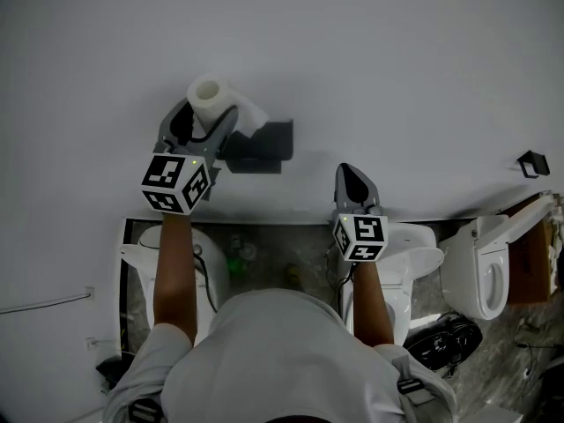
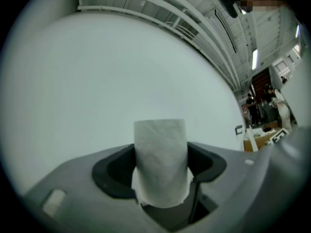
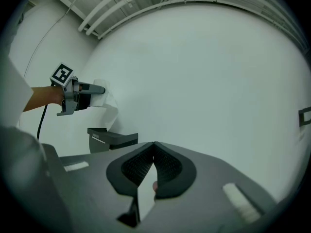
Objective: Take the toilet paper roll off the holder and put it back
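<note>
White roll [image 1: 209,96], dk-grey holder [image 1: 266,144]

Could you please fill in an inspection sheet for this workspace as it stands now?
Surface: white wall, bare except for the holder and a small black bracket.
Job's things: roll off the holder, held above it, with a loose sheet hanging.
Clutter: small items on the floor, too small to identify.
Grippers: left gripper shut on the roll; right gripper shut, empty, apart from the holder.
Cables: black cable hanging by the left arm.
Surroundings: toilets below.
</note>
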